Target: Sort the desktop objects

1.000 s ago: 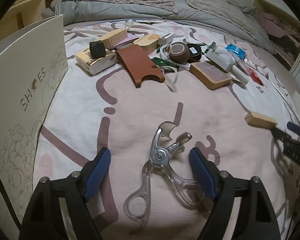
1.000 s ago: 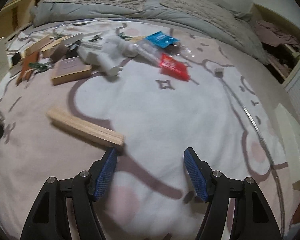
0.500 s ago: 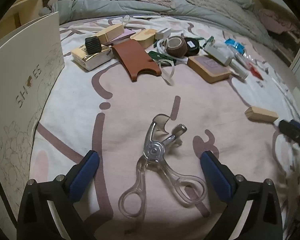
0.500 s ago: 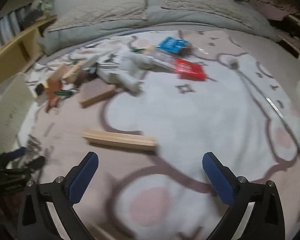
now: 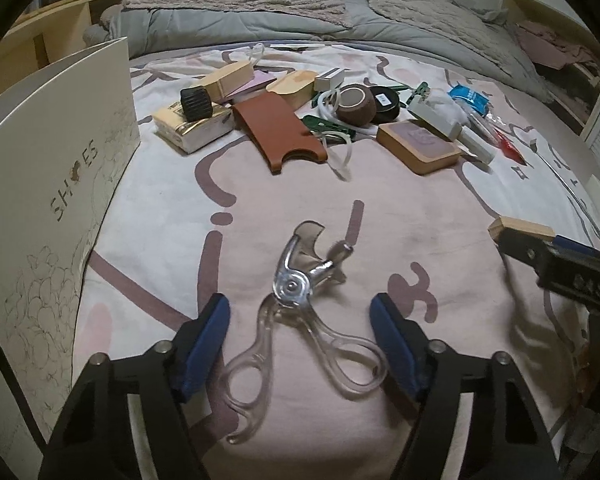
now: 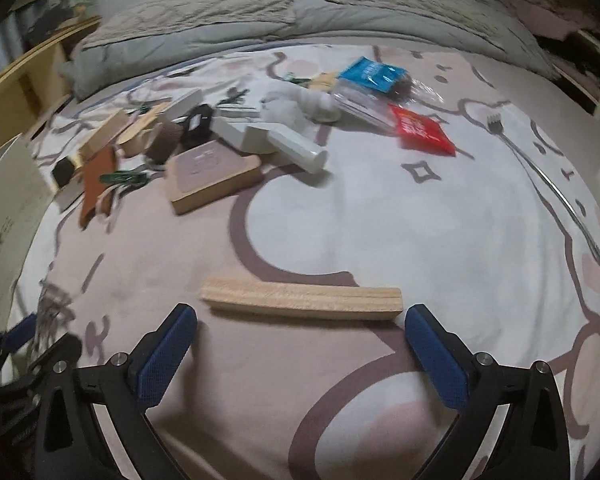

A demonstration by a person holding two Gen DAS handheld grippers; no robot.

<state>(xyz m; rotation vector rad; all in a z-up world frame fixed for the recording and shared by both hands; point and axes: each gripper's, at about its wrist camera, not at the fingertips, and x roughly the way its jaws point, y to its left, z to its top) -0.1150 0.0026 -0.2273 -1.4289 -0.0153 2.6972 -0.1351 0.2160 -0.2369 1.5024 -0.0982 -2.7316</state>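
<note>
A clear-handled metal clipper tool (image 5: 296, 312) lies on the pink patterned bedspread (image 5: 380, 208). My left gripper (image 5: 302, 344) is open and empty, its blue pads on either side of the tool's handles. A long wooden block (image 6: 302, 298) lies flat just ahead of my right gripper (image 6: 300, 354), which is open wide and empty. The block's end (image 5: 520, 230) and the right gripper's side also show in the left wrist view.
A white shoe box (image 5: 56, 184) stands at the left. Further back lies a heap: brown leather case (image 5: 280, 130), tape rolls (image 5: 356, 104), framed pad (image 5: 418, 146), white tube (image 6: 296, 146), red packet (image 6: 420, 130), blue packet (image 6: 372, 74). A grey quilt (image 5: 300, 8) lies behind.
My left gripper narrowed from its wider opening half a second ago and moved closer around the clipper tool. My right gripper opened wide and swung to face the wooden block squarely.
</note>
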